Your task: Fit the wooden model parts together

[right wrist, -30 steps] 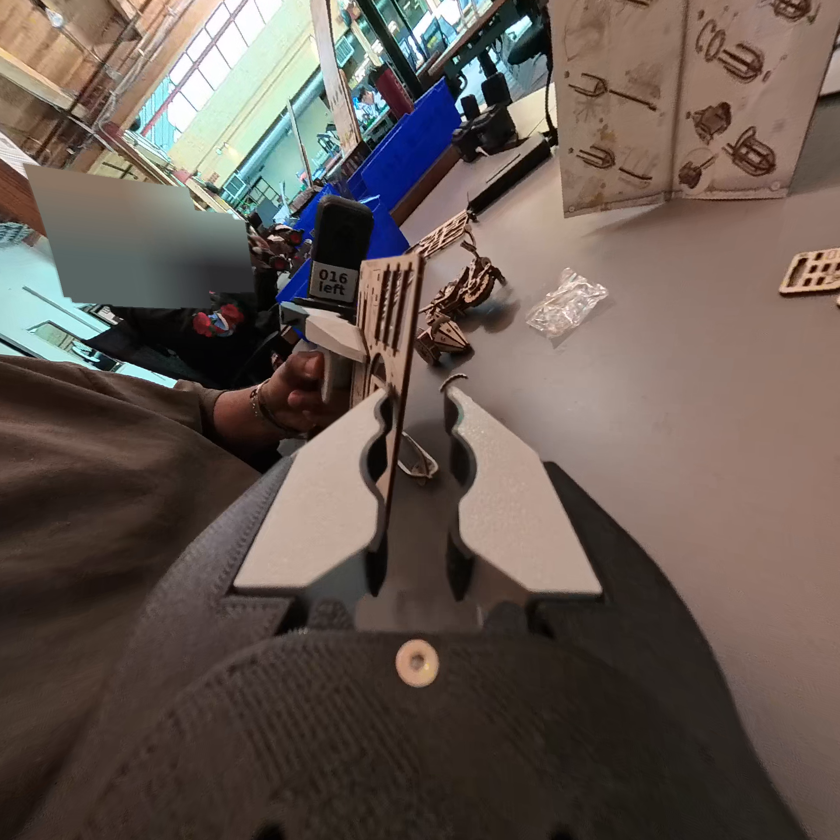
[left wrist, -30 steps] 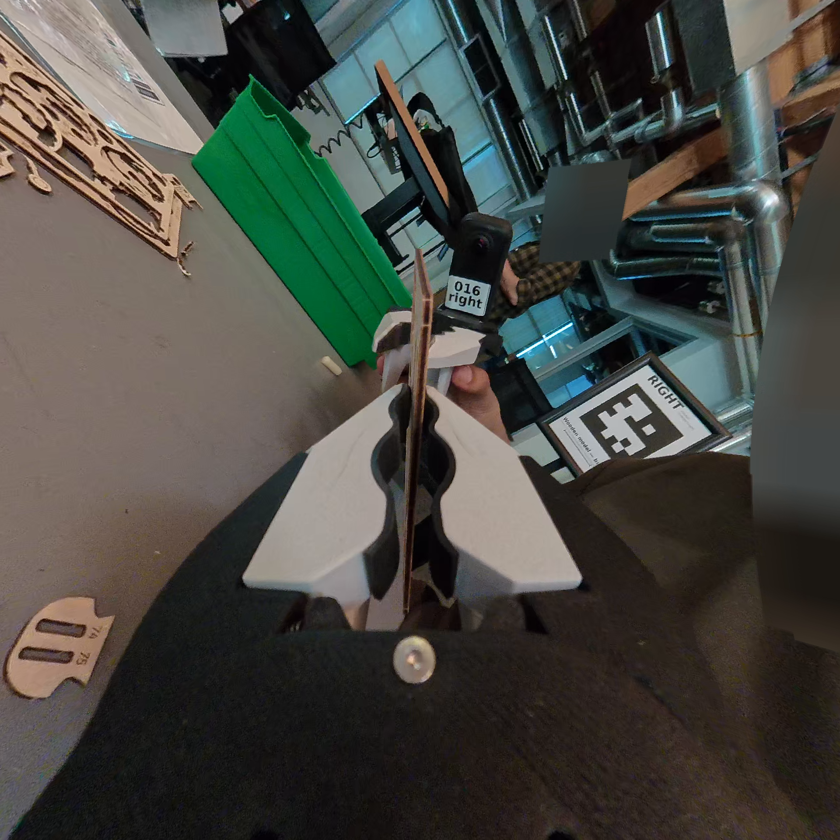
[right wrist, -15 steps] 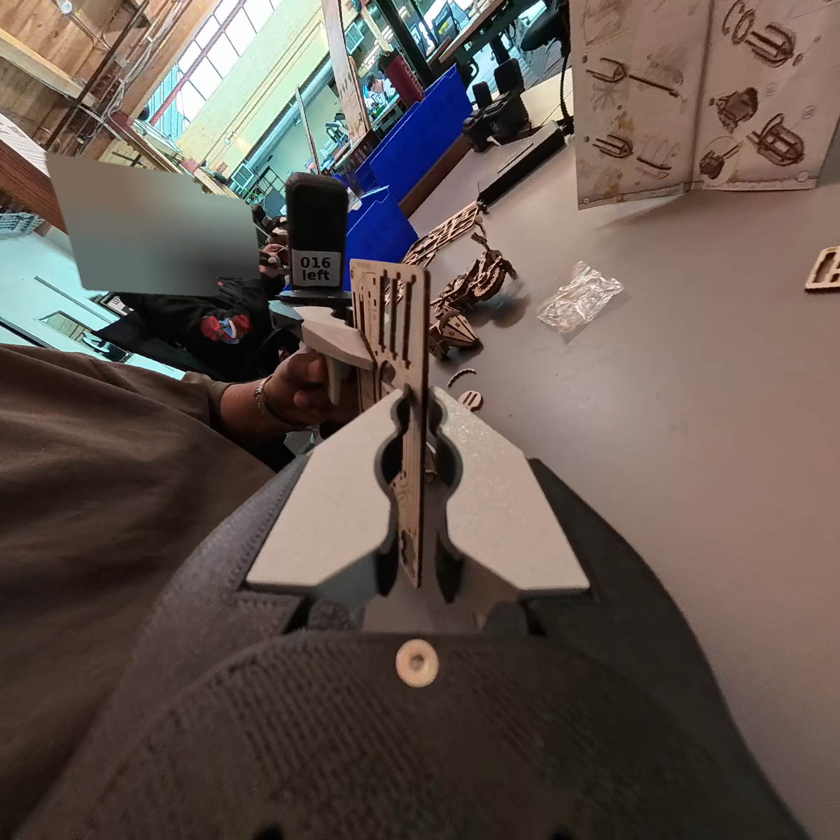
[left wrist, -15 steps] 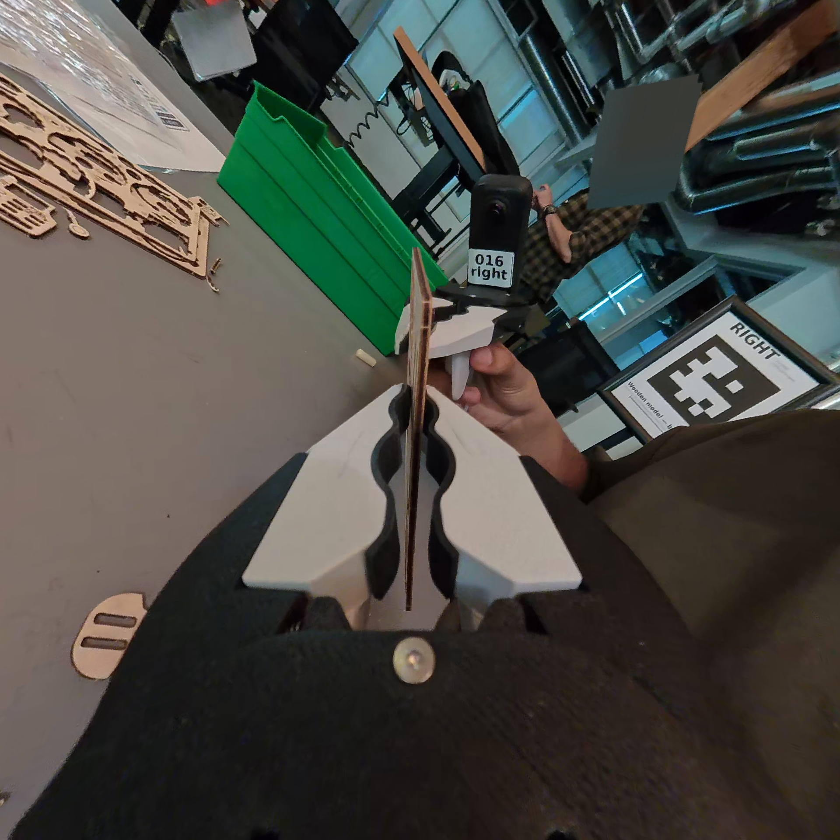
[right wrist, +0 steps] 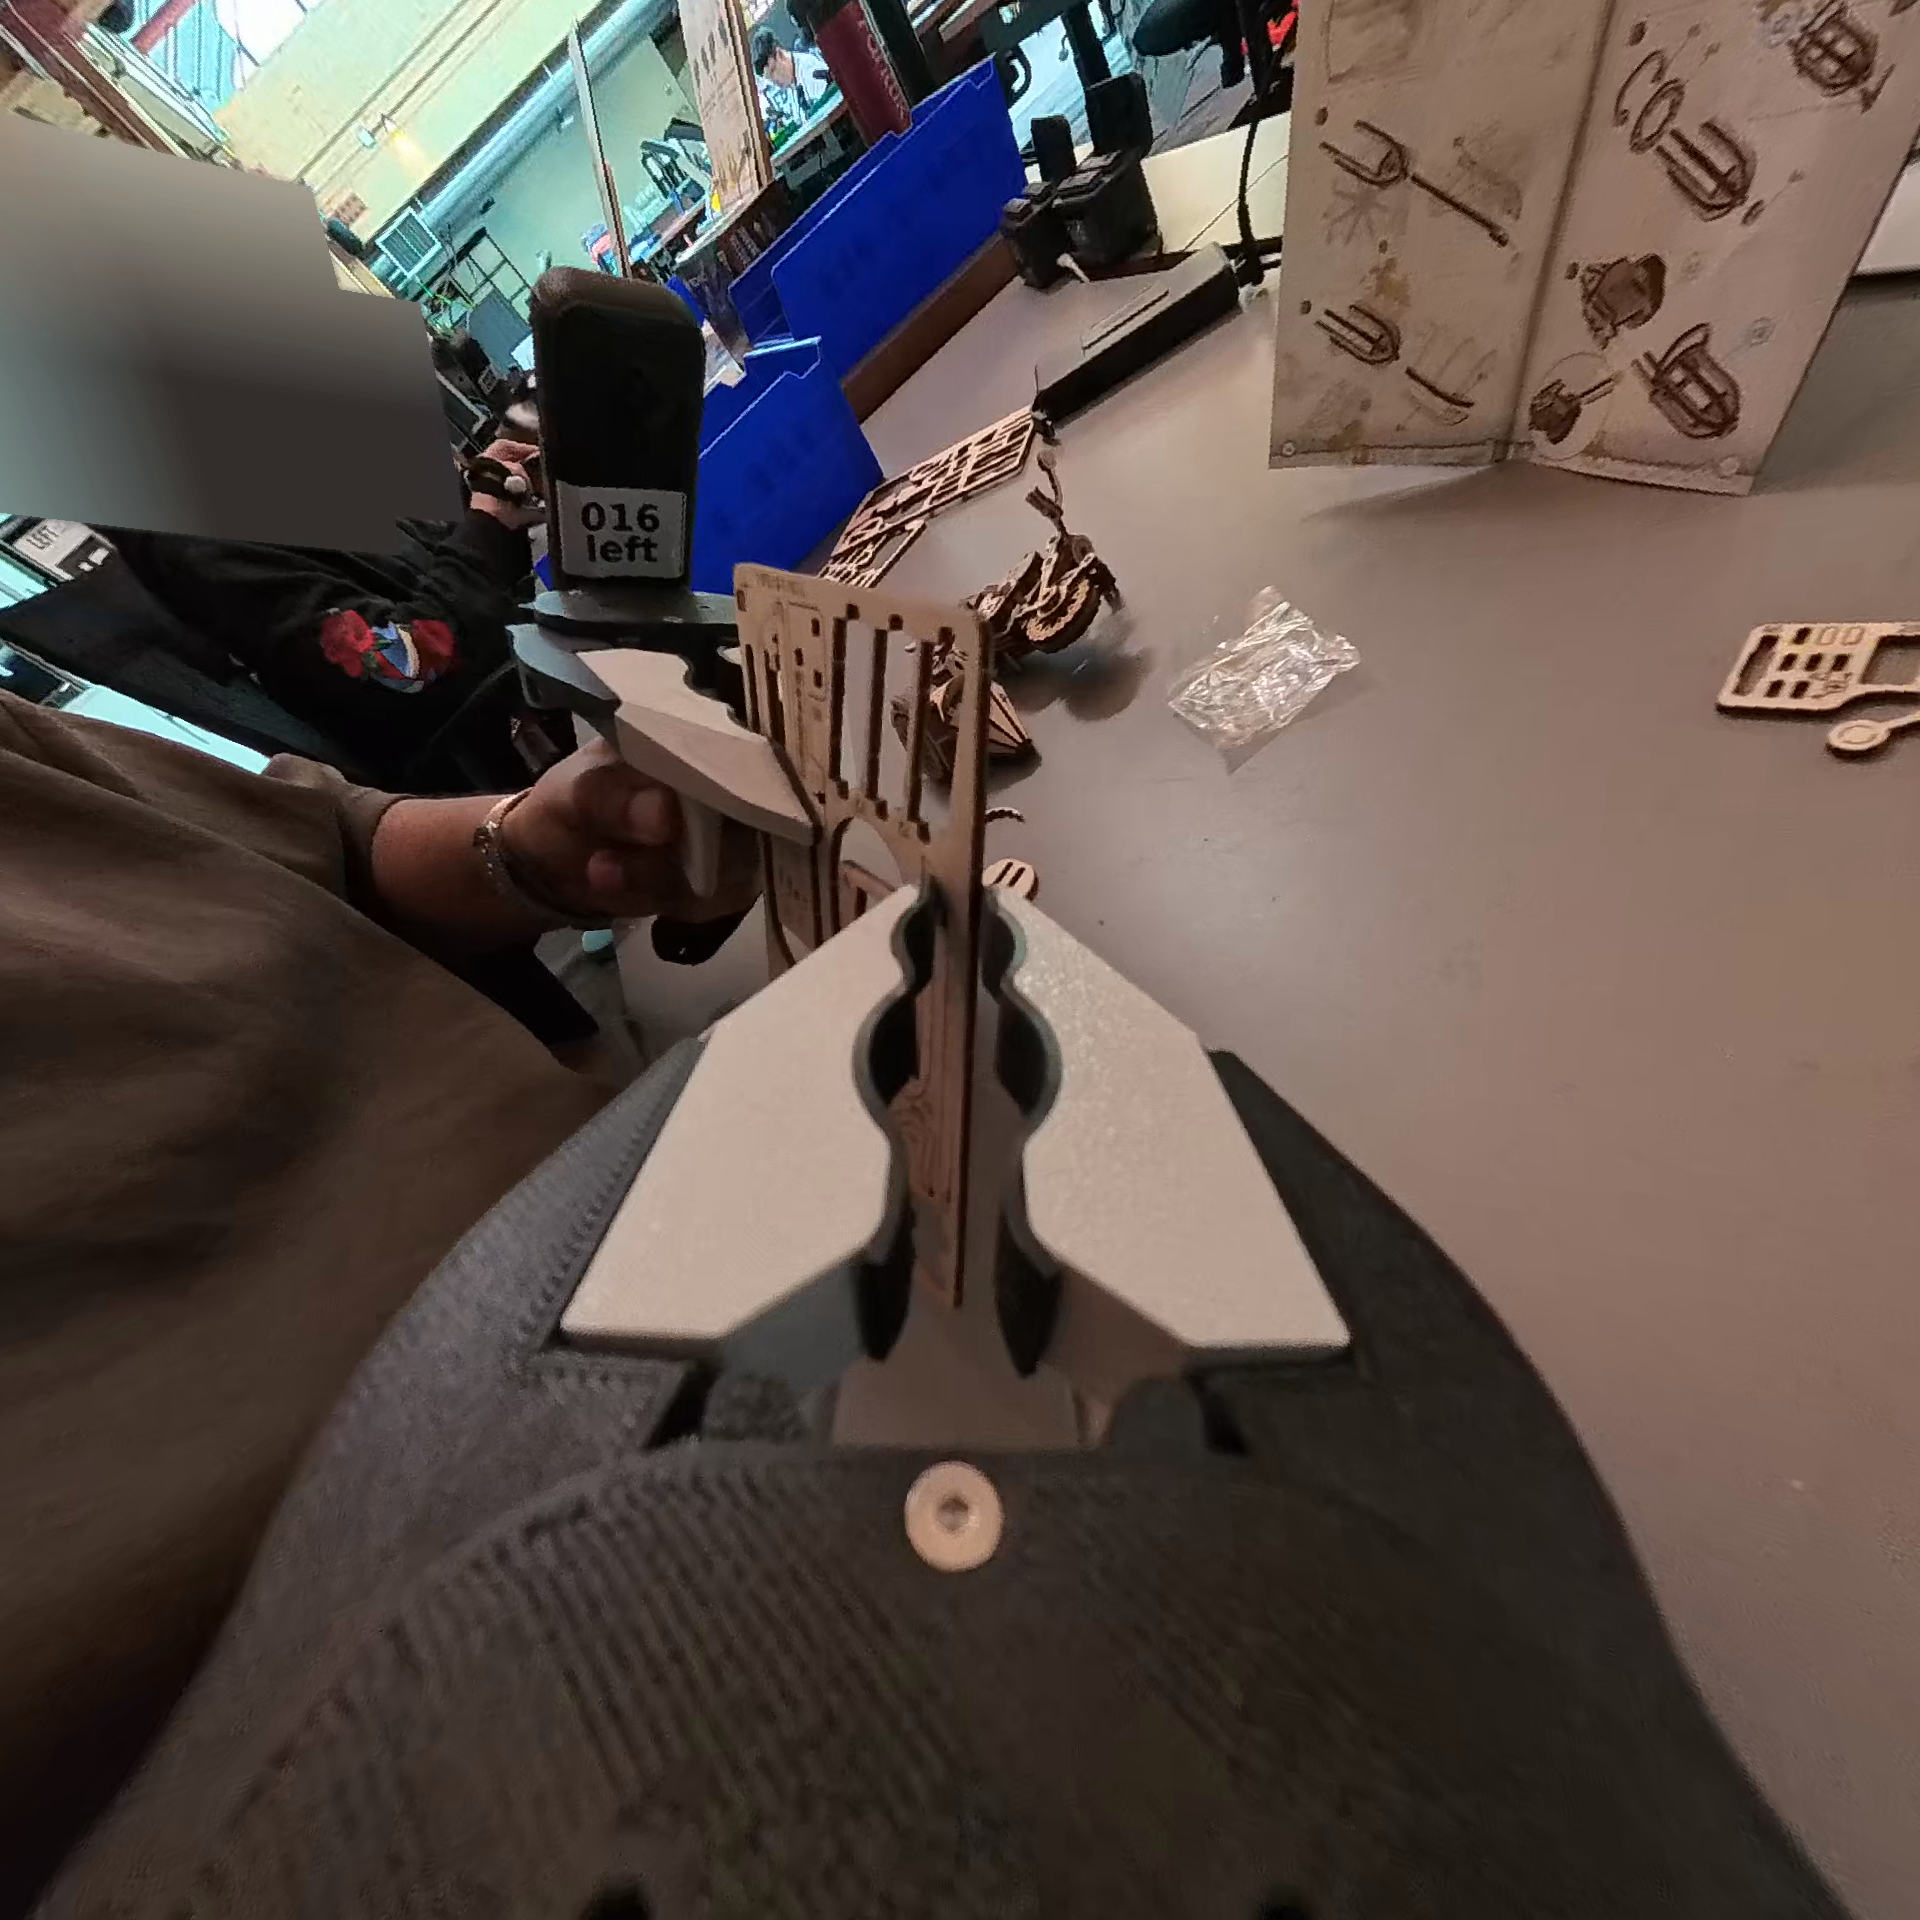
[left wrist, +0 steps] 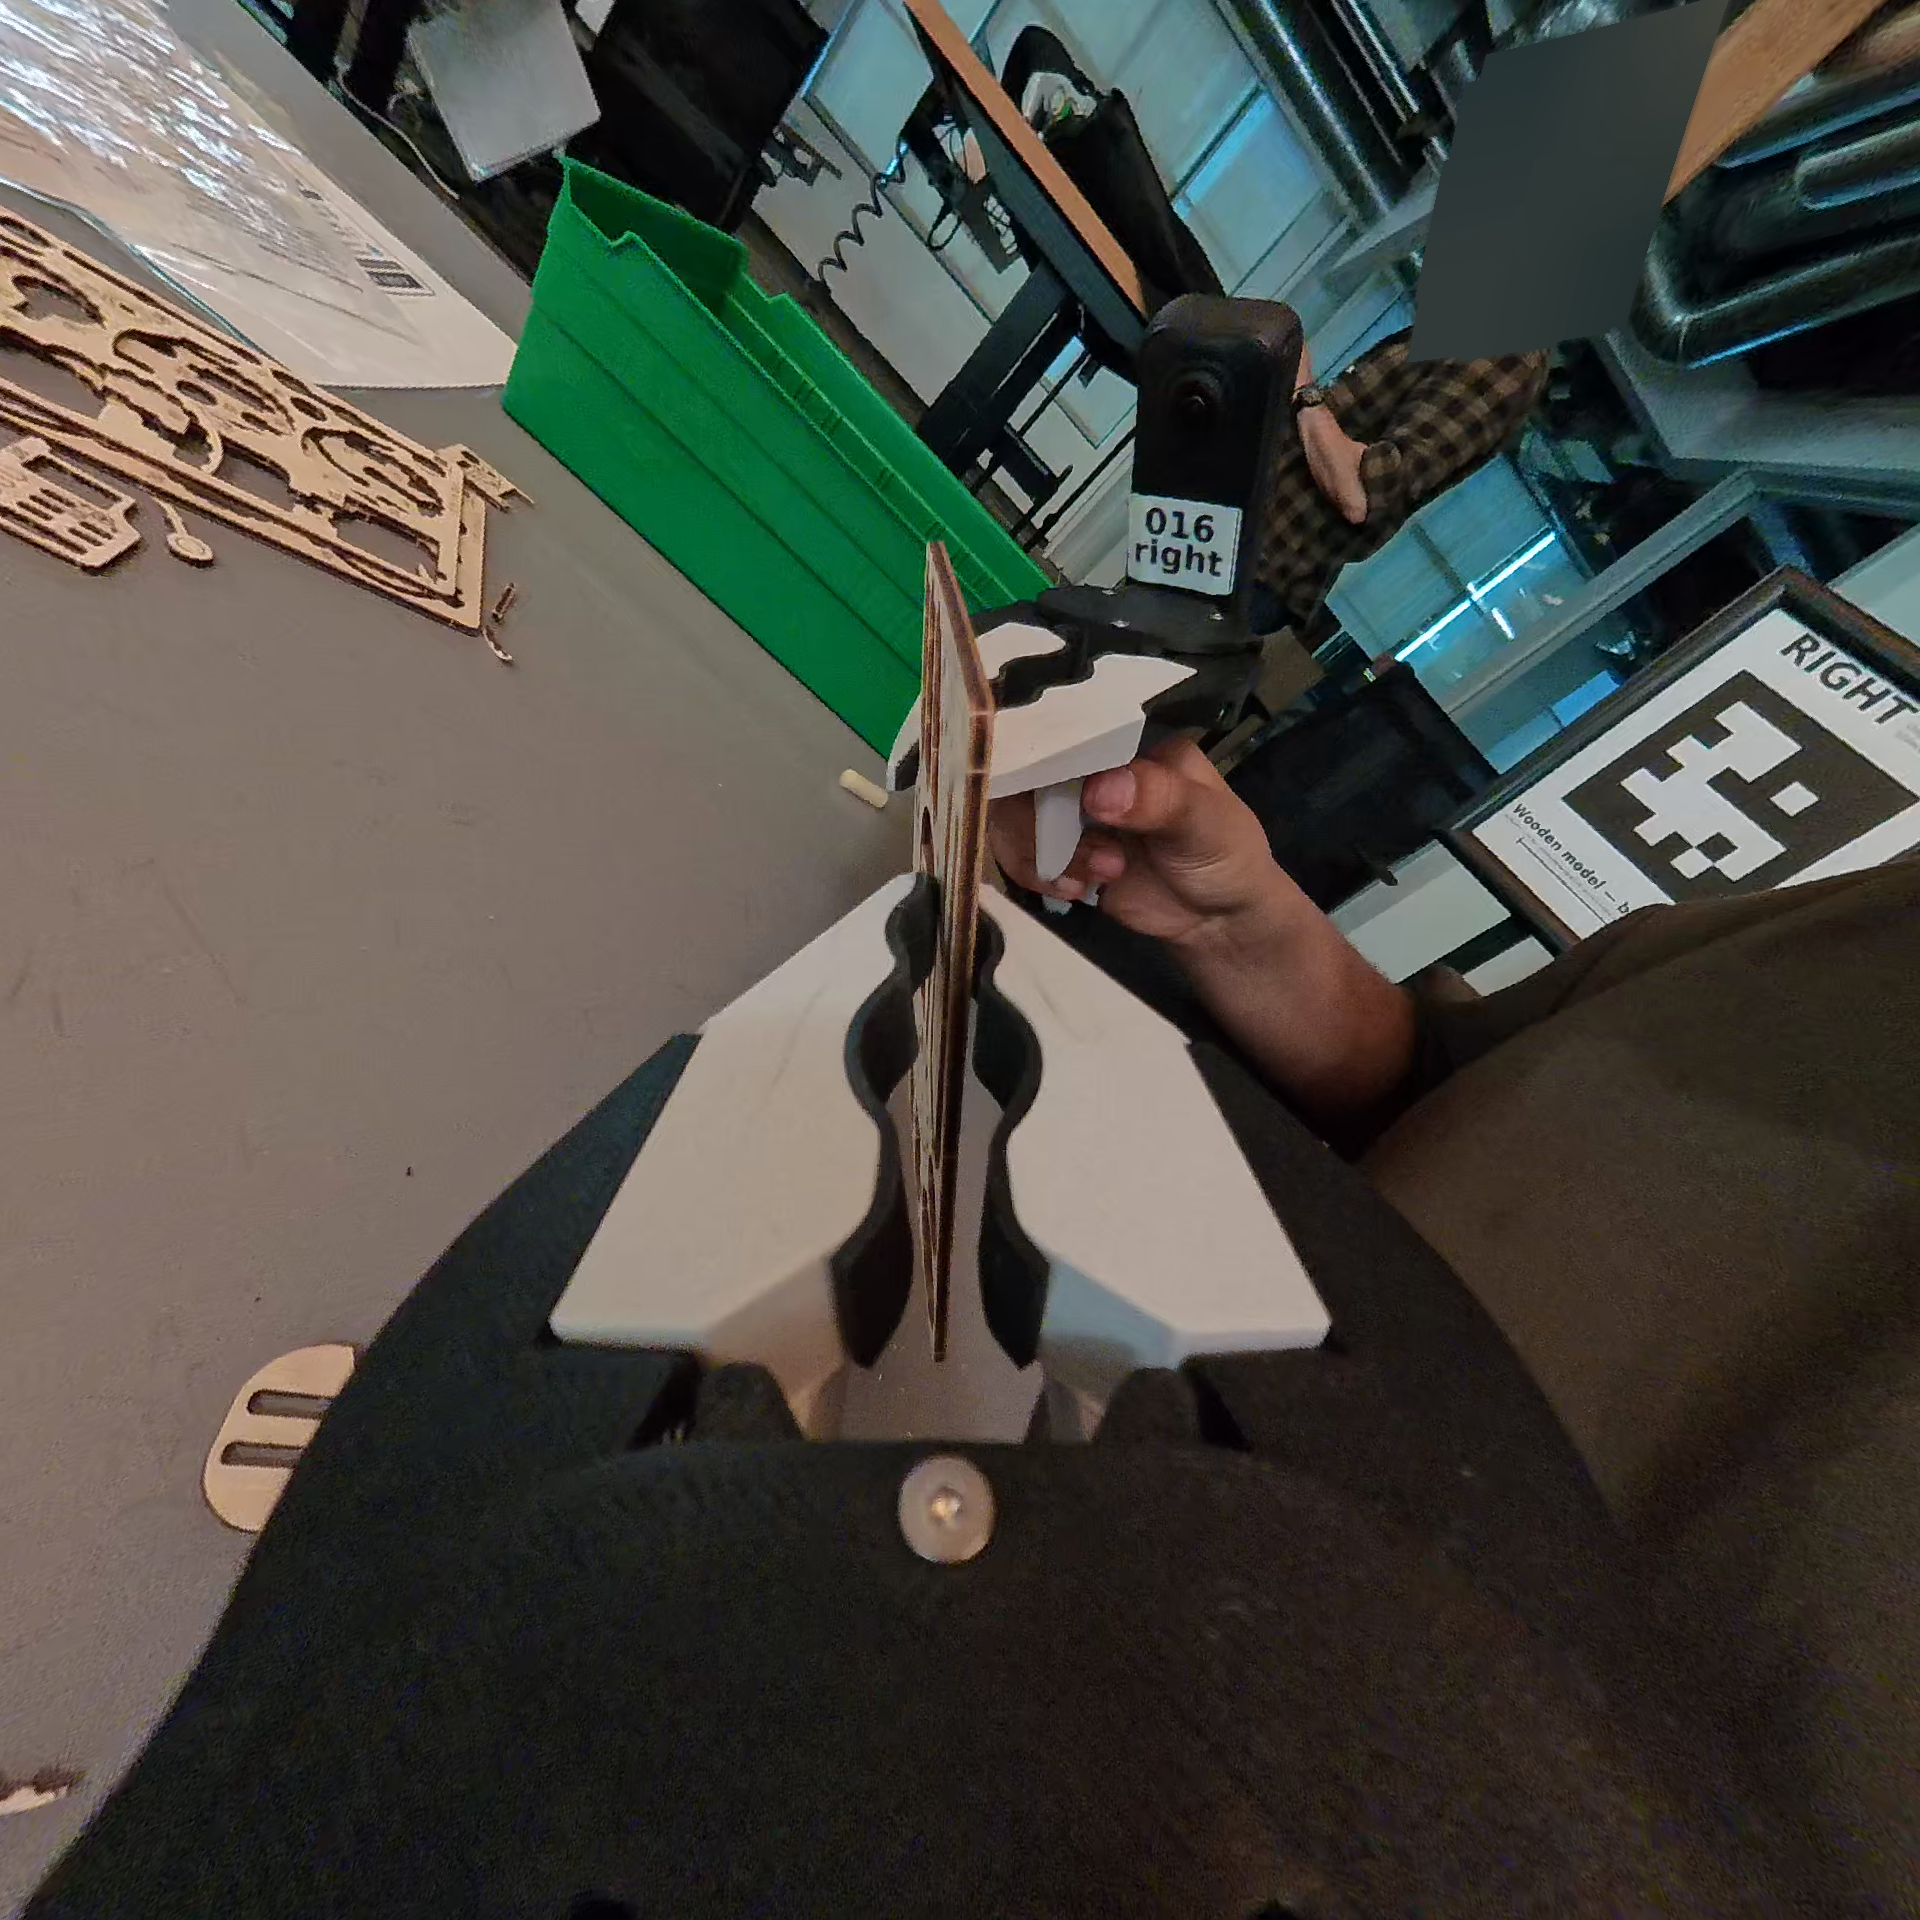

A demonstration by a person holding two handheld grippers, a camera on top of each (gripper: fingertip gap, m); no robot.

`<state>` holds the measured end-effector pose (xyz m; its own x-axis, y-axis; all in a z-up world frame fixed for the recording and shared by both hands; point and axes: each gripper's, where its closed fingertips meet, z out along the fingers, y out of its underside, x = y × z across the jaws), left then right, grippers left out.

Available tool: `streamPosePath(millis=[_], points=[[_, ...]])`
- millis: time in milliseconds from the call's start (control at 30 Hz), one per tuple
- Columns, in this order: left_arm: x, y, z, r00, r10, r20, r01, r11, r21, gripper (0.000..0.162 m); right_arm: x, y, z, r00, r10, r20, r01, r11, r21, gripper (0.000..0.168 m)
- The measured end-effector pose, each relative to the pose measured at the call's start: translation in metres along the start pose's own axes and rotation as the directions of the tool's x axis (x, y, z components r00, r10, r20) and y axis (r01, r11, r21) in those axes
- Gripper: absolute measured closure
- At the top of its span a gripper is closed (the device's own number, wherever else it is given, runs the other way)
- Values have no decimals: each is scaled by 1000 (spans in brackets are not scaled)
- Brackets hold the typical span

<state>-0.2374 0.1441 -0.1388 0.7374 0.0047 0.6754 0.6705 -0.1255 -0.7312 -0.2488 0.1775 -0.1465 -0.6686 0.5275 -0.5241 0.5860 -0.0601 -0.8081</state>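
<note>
A thin laser-cut wooden sheet [right wrist: 956,748] with slots and outlined parts is held upright above the grey table [right wrist: 1455,1039]. My left gripper [left wrist: 948,899] is shut on one edge of it; the sheet [left wrist: 951,790] shows edge-on there. My right gripper [right wrist: 951,899] is shut on the opposite edge. Each gripper faces the other across the sheet: the left one [right wrist: 790,800] shows in the right wrist view, and a white finger [left wrist: 1070,727] of the right one shows in the left wrist view.
A green bin [left wrist: 727,416], punched-out wooden frames [left wrist: 260,447], a slotted oval piece [left wrist: 270,1423] and a small peg [left wrist: 862,787] are on the left. A wooden motorcycle model [right wrist: 1049,592], plastic bag [right wrist: 1257,675], folded instruction sheet [right wrist: 1558,239] and loose parts [right wrist: 1818,665] lie on the right. The gap from one gripper's tips to the other's is roughly 4 centimetres.
My right gripper was open beside the sheet one second ago and has shut on it. My left gripper has kept its hold. Both have shifted and tilted slightly.
</note>
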Motion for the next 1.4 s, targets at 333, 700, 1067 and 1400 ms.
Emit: streamPosePath(millis=[333,700,1067,1400], points=[[1,3,3,1000,19,21,-19,1000,-6,159,7,4,1,990,-83,-111,79,996,-37,164],[-8,-15,-9,995,-97,-28,99,992,76,161,2,-15,-12,997,-56,-54,59,997,57,149],[-6,-21,-13,991,-118,-70,125,986,111,161,-7,7,1,998,7,60,-5,999,-43,165],[-5,-20,-13,995,-87,-58,93,990,102,161,-10,7,-2,993,50,111,-45,998,-46,163]])
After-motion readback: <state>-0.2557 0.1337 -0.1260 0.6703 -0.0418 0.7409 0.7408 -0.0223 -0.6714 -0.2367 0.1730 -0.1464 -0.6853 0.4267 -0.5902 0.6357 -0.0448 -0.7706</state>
